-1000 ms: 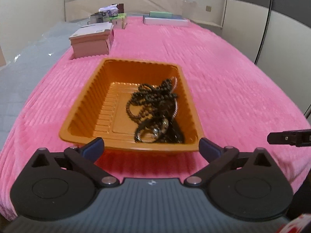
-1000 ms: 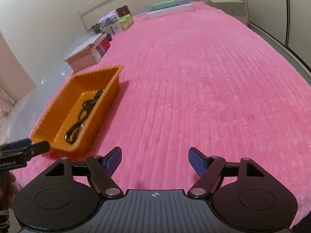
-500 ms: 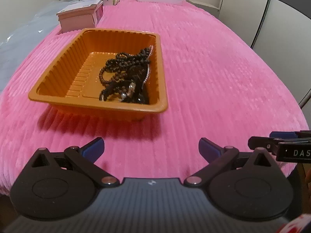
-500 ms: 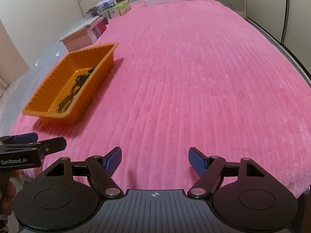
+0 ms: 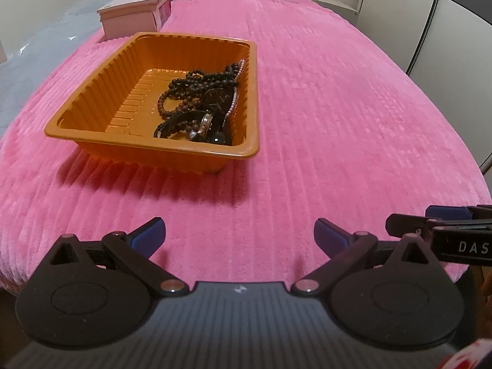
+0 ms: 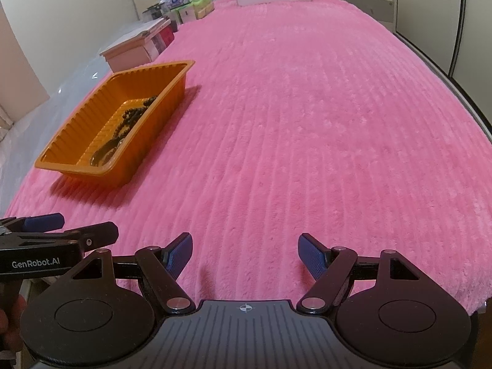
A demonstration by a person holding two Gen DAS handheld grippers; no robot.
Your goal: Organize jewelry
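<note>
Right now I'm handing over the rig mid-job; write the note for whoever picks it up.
Left gripper: open, empty, over the pink cover short of the tray.
Right gripper: open, empty, over bare cover to the tray's right.
Jewelry: one tangled pile of dark bead strings, a pink bead strand and a watch, at the tray's right end.
Pink box: behind the tray, lid shut.
Done: nothing sorted that shows.
Left: lift pieces out and untangle them one by one.
</note>
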